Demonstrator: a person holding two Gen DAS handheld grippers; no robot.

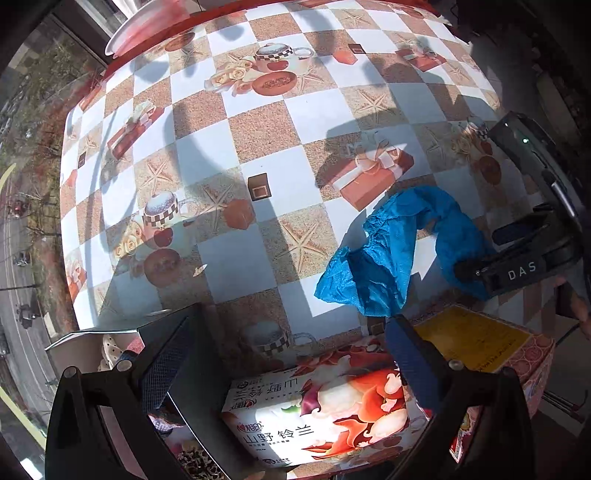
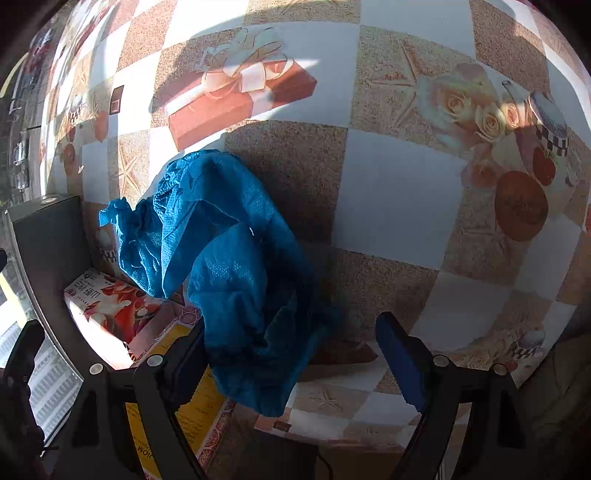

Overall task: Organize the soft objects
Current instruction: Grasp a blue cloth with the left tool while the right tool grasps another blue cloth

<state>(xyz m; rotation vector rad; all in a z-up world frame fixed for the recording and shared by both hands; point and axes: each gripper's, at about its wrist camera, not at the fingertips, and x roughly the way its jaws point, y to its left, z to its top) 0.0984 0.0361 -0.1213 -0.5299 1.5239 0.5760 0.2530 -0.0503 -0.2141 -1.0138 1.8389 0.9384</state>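
A crumpled blue cloth [image 1: 391, 243] lies on the checkered tablecloth [image 1: 258, 155], right of centre in the left wrist view. In the right wrist view the cloth [image 2: 229, 266] spreads from the middle down to my right gripper [image 2: 295, 350], which is open with the cloth's lower edge lying between its fingers. My left gripper [image 1: 291, 350] is open and empty, hovering above a tissue pack [image 1: 317, 417] with red flower print. The right gripper also shows at the right edge of the left wrist view [image 1: 517, 266], touching the cloth.
A patterned box with a yellow label [image 1: 491, 343] sits right of the tissue pack, seen too in the right wrist view [image 2: 184, 402]. A dark container [image 2: 51, 243] holds the tissue pack [image 2: 114, 310]. A white plate [image 1: 144, 26] stands at the far table edge.
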